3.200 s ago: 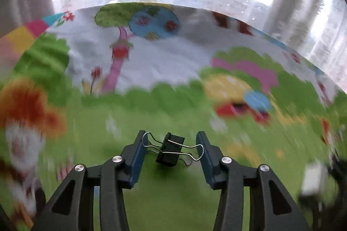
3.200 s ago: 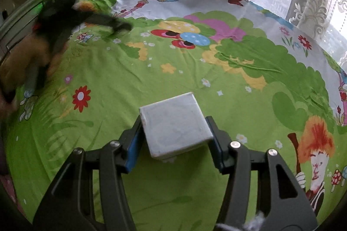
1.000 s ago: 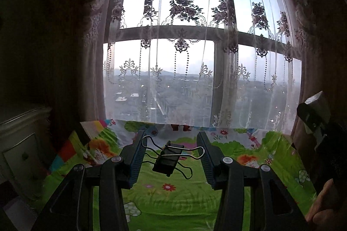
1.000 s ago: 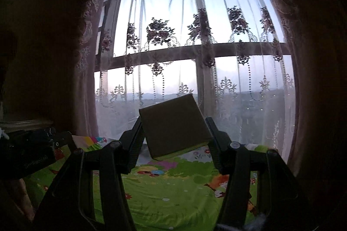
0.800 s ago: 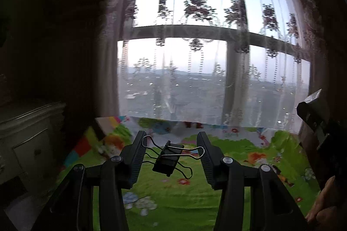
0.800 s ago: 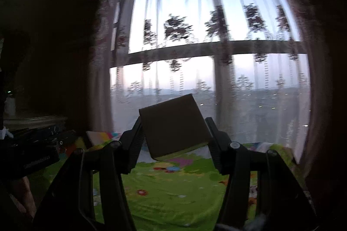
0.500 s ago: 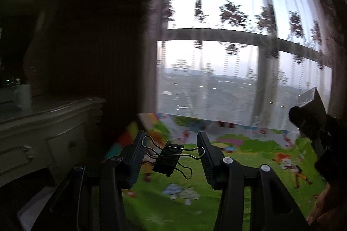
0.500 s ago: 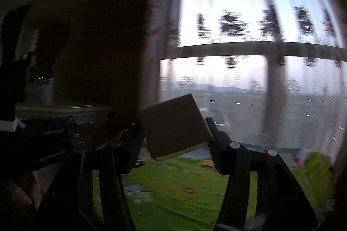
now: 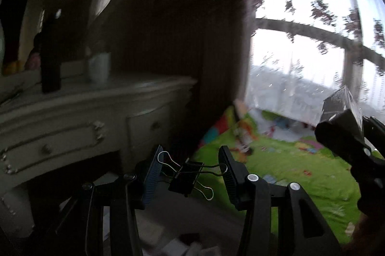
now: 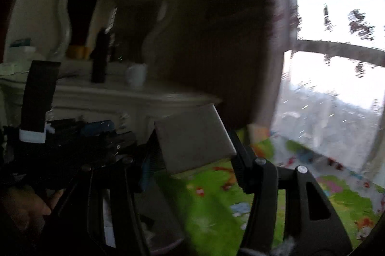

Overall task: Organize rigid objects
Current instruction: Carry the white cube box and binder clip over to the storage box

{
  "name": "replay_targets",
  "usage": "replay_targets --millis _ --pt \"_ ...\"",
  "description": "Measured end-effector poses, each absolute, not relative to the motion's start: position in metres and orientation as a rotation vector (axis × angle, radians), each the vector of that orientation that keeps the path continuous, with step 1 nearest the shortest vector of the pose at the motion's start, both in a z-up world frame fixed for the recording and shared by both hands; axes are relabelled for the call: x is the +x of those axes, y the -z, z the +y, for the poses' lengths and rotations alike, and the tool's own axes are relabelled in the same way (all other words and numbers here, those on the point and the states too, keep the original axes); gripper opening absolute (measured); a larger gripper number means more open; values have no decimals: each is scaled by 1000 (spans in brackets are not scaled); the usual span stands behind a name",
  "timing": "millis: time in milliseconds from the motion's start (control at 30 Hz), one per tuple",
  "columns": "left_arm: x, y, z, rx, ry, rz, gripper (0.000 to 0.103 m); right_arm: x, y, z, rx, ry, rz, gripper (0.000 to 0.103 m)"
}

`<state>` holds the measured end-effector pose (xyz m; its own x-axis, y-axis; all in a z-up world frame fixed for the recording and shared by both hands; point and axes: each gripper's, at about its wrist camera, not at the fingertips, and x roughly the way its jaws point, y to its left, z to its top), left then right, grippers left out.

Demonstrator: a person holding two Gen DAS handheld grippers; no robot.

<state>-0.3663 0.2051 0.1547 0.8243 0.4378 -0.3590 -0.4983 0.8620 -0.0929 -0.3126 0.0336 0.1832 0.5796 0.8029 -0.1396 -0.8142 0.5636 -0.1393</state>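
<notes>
My left gripper [image 9: 190, 170] is shut on a black binder clip [image 9: 184, 180], its wire handles pressed between the blue pads, held in the air. A flat grey square box [image 10: 192, 139] is clamped in my right gripper [image 10: 192, 155], tilted with its top face toward the camera. Both are carried above the edge of a bed with a green cartoon-print cover [image 9: 300, 174]. The right gripper with its box [image 9: 339, 107] shows at the right edge of the left wrist view. At the left of the right wrist view sits the left gripper's body [image 10: 72, 143], a hand below it.
A white dresser [image 9: 84, 116] with drawers stands ahead on the left. On its top are a dark bottle [image 9: 50, 63] and a white mug [image 9: 98, 68], with a mirror behind. A dark curtain [image 9: 192, 39] hangs beside the bright window [image 9: 312, 39]. Pale clutter lies on the floor below.
Both views have swung left from the window to the dresser. The bed has slid to the right. The binder clip and the box stay gripped as before.
</notes>
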Motion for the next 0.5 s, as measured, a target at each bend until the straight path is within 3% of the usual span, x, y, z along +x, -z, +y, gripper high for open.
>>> replay_targets --millis 433,500 --pt "-379 -68 274 -426 -599 676 49 -300 -111 137 -488 -1121 466 59" --pt "-380 -57 278 -432 -616 707 54 -297 -102 142 -493 -1133 512 59"
